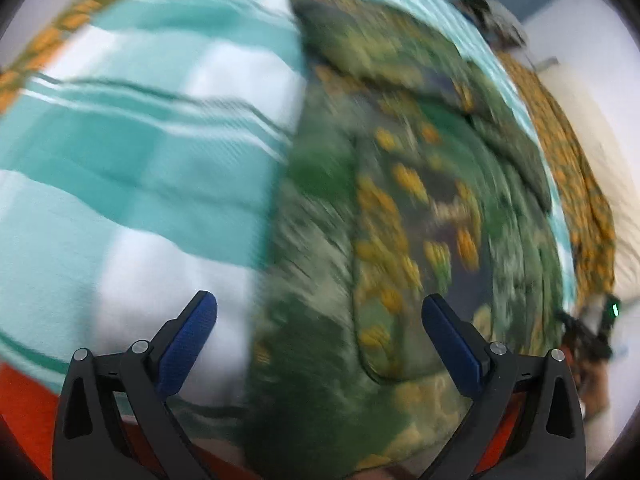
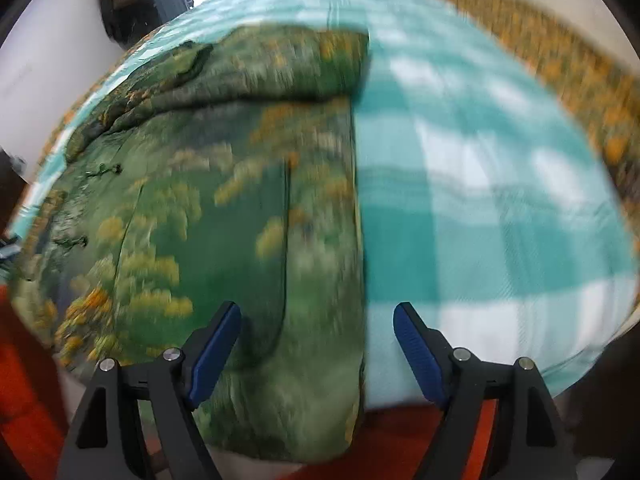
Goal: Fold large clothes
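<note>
garment (image 2: 240, 208) at 12 o'clock, long axis 12–6 | left gripper (image 1: 320, 312) apart, empty | right gripper (image 2: 317, 316) apart, empty, over its 3 o'clock edge

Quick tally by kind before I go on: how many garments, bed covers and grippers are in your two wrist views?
Green floral-print garment: 1
Teal-and-white checked bed cover: 1
Orange-and-green patterned cloth along the bed's edge: 1
Grippers with blue pads, both open: 2, left gripper, right gripper
Total: 5
</note>
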Tool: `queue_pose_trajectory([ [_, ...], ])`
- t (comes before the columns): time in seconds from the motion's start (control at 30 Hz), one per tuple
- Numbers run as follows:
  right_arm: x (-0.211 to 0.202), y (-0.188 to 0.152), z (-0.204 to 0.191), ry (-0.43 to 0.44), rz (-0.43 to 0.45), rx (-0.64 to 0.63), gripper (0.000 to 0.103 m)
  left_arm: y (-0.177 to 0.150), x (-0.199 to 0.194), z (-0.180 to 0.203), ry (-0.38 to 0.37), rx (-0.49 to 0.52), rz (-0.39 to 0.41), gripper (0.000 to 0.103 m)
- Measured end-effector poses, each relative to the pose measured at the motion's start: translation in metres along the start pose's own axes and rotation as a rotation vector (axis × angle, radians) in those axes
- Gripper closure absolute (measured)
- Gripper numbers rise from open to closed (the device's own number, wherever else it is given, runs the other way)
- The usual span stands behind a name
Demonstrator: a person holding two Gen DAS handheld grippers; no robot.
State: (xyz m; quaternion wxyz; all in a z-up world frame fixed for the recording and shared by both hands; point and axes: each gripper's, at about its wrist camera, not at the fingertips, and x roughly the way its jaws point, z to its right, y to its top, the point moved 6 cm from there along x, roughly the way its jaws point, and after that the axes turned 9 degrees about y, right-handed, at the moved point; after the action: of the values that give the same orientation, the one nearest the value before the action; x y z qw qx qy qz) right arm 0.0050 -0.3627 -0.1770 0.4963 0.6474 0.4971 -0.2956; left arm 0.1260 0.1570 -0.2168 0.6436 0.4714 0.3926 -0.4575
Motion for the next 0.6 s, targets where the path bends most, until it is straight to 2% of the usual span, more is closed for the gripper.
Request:
queue_pose_trajectory([
  [0.1,0.016,-0.006,0.002,0.075,-0.060,0.033,0.023,-0.013,0.007,0.023,-0.003,0.087,-0.028,0.001],
  [0.2,0.024,-0.009,-0.012,0.191,-0.109,0.033,0.021,-0.027,0.009,0.041,-0.009,0.158,-0.050,0.001],
  [0.27,0.026,-0.009,-0.016,0.199,-0.121,0.023,0.021,-0.033,0.010,0.045,0.003,0.184,-0.063,0.003],
  [0.3,0.027,-0.009,-0.016,0.198,-0.129,0.024,0.025,-0.031,0.009,0.043,0.007,0.188,-0.075,0.007],
  [0.33,0.025,-0.007,-0.018,0.200,-0.127,0.027,0.042,-0.033,0.008,0.045,0.022,0.198,-0.089,0.011],
  [0.37,0.021,-0.005,-0.018,0.208,-0.115,0.032,0.054,-0.034,0.006,0.045,0.042,0.210,-0.094,0.025],
  [0.4,0.017,-0.002,-0.021,0.220,-0.102,0.039,0.072,-0.035,0.004,0.045,0.069,0.223,-0.096,0.043],
  [0.43,0.013,0.000,-0.023,0.241,-0.091,0.050,0.079,-0.036,0.001,0.045,0.090,0.230,-0.095,0.053],
  [0.47,0.009,0.003,-0.025,0.250,-0.081,0.057,0.080,-0.037,-0.001,0.045,0.093,0.230,-0.097,0.073],
  [0.5,0.004,0.005,-0.029,0.254,-0.067,0.059,0.082,-0.038,-0.006,0.046,0.082,0.222,-0.099,0.084],
  [0.6,-0.011,0.009,-0.042,0.258,-0.036,0.040,0.083,-0.037,-0.023,0.050,0.054,0.205,-0.075,0.091],
])
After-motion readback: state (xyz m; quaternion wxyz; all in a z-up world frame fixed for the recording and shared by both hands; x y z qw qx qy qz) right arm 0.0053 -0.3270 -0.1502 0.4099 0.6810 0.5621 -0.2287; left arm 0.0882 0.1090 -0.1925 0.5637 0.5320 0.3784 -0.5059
